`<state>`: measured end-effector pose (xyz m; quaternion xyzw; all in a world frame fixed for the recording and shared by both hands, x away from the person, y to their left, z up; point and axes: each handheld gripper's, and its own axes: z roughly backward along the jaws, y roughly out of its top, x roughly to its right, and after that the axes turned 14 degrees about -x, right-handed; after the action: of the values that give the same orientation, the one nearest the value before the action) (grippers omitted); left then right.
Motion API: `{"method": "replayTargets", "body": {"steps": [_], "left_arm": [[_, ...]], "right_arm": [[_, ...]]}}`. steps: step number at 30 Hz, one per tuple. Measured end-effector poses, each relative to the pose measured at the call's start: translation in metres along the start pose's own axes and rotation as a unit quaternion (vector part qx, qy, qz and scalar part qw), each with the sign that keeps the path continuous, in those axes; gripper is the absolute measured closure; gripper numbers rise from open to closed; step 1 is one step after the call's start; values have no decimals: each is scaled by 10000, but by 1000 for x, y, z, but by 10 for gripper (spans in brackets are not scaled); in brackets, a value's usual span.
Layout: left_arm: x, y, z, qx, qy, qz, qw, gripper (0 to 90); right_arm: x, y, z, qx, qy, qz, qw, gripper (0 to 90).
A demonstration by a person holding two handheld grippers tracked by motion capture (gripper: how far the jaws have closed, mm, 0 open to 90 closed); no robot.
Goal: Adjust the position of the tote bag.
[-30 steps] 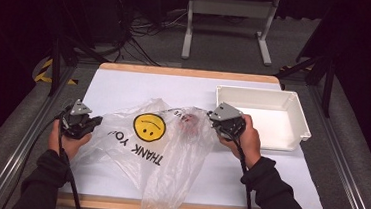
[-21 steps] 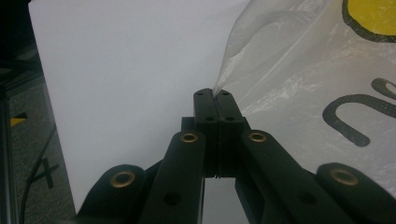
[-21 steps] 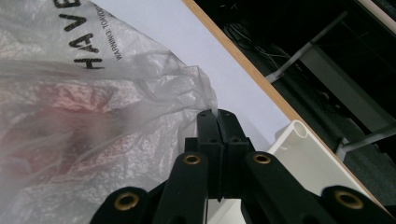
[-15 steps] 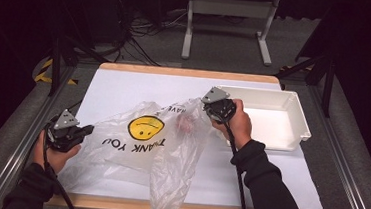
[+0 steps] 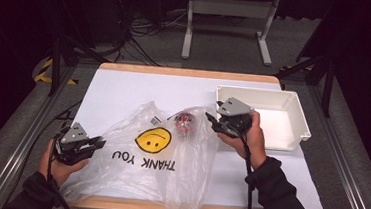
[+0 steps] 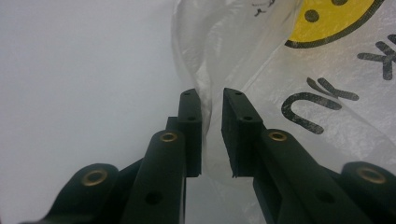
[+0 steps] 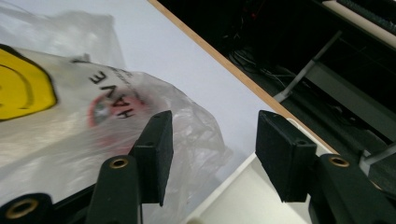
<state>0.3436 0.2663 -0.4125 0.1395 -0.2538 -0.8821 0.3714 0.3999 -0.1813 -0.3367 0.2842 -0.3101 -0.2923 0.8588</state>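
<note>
White bench (image 5: 124,87) carries the plastic bag (image 5: 159,157) mid-front; my left tool (image 6: 211,135) just cracked narrowly open around its edge, seemingly unpinched, right tool (image 7: 212,156) opened wide, nothing between.

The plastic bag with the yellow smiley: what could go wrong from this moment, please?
1. The right gripper has just opened with nothing between its jaws, so the plastic bag may sag shut over the red thing inside.
2. The left gripper has just loosened on a thin fold; that film could slip out.
3. The bag overhangs the table's near edge and might slide off.
</note>
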Motion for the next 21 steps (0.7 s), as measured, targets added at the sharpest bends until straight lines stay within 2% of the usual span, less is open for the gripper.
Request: {"method": "replayTargets", "body": {"steps": [2,3,5,6,7,8,9,11,12,14,16,18,19,20,21], "left_arm": [[3,0,-4,-88,-75,-58,9999,781],[5,0,-5,-122,-104,-99,9998,780],[9,-1,-8,-187,-132,-160,9996,772],[11,-2,-9,-209,-149,-173,9995,764],[13,-3,-10,-210,-180,-170,9995,760],[14,-4,-10,-238,-209,-192,9993,758],[14,-4,-10,-238,-209,-192,9993,759],[18,-5,-10,-254,-236,-255,9991,756],[19,-6,-10,-245,-241,-306,9989,749],[20,-7,-6,-127,-253,-335,9990,709],[18,-6,-2,-23,-225,-294,9993,658],[14,-5,6,220,-190,-55,9996,522],[14,-5,6,220,-190,-55,9996,426],[11,-5,10,347,-165,29,9993,426],[8,-5,13,454,-170,42,9988,341]], "right_arm": [[-9,-10,20,114,37,41,9999,439],[-13,-15,26,181,152,-55,9997,424],[-27,-25,36,180,388,-42,9991,390],[-35,-31,39,218,521,-109,9983,370],[-45,-37,39,158,776,-212,9966,326],[-54,-41,38,53,869,-184,9960,293],[-54,-41,38,53,869,-184,9960,293],[-71,-48,31,-193,866,-186,9959,243],[-74,-51,26,-284,869,-241,9955,235],[-75,-57,15,-525,712,-284,9957,235],[-70,-64,4,-682,819,-454,9933,266],[-67,-73,-7,-876,813,-450,9918,370],[-67,-73,-7,-876,813,-450,9918,370],[-64,-78,-14,-955,905,-470,9902,475],[-62,-81,-17,-1029,998,-466,9886,581]]}}
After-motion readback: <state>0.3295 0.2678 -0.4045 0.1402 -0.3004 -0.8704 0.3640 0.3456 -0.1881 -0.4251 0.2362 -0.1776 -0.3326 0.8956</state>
